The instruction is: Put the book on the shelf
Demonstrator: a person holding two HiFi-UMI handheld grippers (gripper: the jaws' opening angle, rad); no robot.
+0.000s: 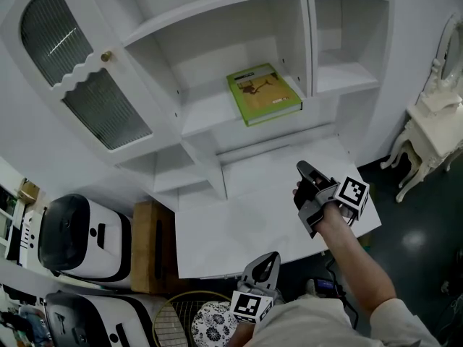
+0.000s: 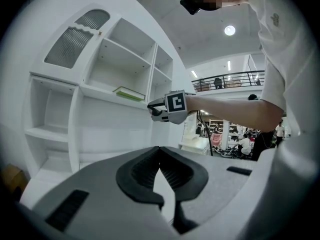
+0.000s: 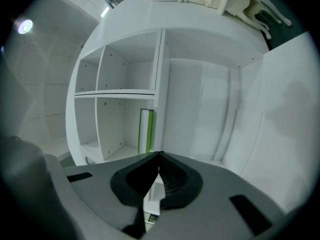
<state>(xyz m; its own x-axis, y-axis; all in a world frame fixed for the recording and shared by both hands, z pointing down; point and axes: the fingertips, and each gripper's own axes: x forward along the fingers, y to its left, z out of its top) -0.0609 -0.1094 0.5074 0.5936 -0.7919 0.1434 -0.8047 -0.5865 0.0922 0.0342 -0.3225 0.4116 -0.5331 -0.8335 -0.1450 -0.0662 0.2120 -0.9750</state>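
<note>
Green book [image 1: 264,94] flat at front edge of shelf [image 1: 206,114], right gripper [image 1: 304,169] apart below it, left gripper [image 1: 269,259] lower, both fingers pressed together, empty

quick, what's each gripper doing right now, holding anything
left gripper: shut, nothing between its jaws
right gripper: shut, empty; the book lies on the shelf, clear of it

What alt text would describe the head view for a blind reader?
A green book lies flat on a white cabinet shelf. Below it, the right gripper, shut and empty, is held over the desktop; the left gripper sits at the bottom edge.
</note>
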